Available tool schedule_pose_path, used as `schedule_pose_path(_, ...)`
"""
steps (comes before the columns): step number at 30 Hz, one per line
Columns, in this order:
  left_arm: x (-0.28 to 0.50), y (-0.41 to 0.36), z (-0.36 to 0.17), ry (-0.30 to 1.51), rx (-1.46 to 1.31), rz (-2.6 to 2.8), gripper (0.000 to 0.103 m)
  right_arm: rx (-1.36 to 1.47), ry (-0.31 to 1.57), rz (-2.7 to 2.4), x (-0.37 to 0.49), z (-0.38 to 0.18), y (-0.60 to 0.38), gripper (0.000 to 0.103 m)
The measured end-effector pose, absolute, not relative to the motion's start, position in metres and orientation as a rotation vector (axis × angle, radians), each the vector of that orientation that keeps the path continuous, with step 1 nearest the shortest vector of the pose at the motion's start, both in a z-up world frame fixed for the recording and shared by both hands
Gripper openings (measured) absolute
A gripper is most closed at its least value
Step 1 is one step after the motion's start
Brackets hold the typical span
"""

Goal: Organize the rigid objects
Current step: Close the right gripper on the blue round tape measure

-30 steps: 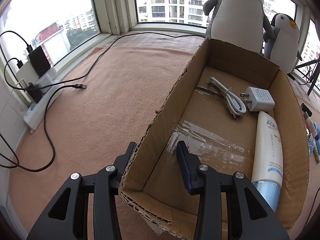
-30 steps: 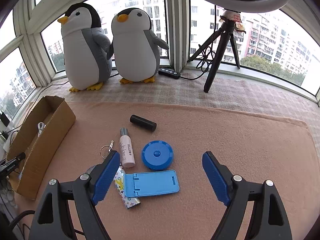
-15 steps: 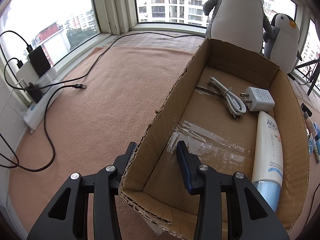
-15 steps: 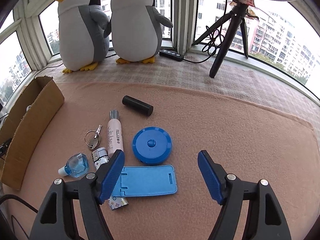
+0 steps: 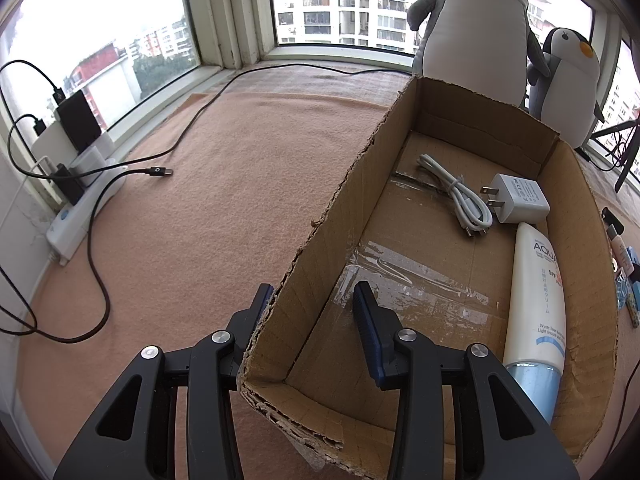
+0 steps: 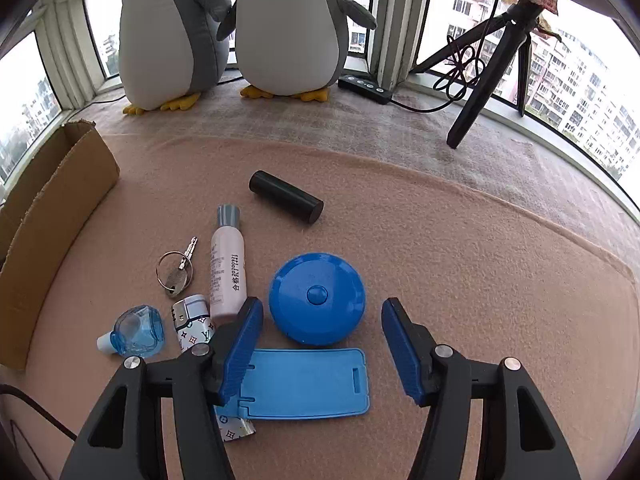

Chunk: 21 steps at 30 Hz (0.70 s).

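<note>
A peach blanket (image 6: 460,248) covers the surface, with two plush penguins (image 6: 288,28) by the windows at its far edge. A long open cardboard box (image 5: 332,240) sits on the blanket. Inside it lie a white tube (image 5: 536,300), a white charger (image 5: 520,204) and a coiled white cable (image 5: 456,192).

The left gripper (image 5: 312,308) straddles the box's near left wall, one finger outside and one inside. The fingers are apart, and contact with the cardboard cannot be judged.

The right gripper (image 6: 322,340), fingers wide apart and empty, hovers over loose items to the right of the box. Between its fingers lies a flat blue phone stand (image 6: 308,384), with a round blue case (image 6: 317,298) just beyond it. Farther off are a black cylinder (image 6: 286,197) and a pale bottle (image 6: 227,268). To the left lie a patterned lighter (image 6: 194,324), a small blue bottle (image 6: 136,330) and keys (image 6: 175,272).

The round case looks light, hard and smooth. It is probably best pinched across its rim. The stand lies flat and looks harder to lift.
</note>
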State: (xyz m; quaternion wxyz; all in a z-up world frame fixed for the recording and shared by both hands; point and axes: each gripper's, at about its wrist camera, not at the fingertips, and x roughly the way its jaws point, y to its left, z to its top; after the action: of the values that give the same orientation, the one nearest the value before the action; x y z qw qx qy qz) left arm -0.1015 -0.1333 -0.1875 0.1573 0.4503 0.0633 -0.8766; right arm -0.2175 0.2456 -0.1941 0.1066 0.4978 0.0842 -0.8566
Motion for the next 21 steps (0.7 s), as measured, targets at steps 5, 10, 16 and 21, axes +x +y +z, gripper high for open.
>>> schedule_pose_path(5,-0.102,-0.133,-0.187,0.181,1.288,-2.508,0.039,1.486,0.238,-2.504,-0.221,-0.198,0.245,0.046)
schedule_pose_path(10,-0.102,-0.133,-0.187,0.181,1.288,-2.508,0.039,1.490,0.233,-2.496,-0.221,-0.198,0.245,0.046)
schedule_pose_path(16,-0.102,-0.133,-0.187,0.181,1.288,-2.508,0.039,1.466,0.201,-2.525,-0.217,-0.191,0.250,0.046)
schedule_pose_path(21,-0.102,-0.134,-0.187,0.181,1.288,-2.508,0.039,1.402,0.159,-2.549,-0.211,-0.169,0.250,0.046)
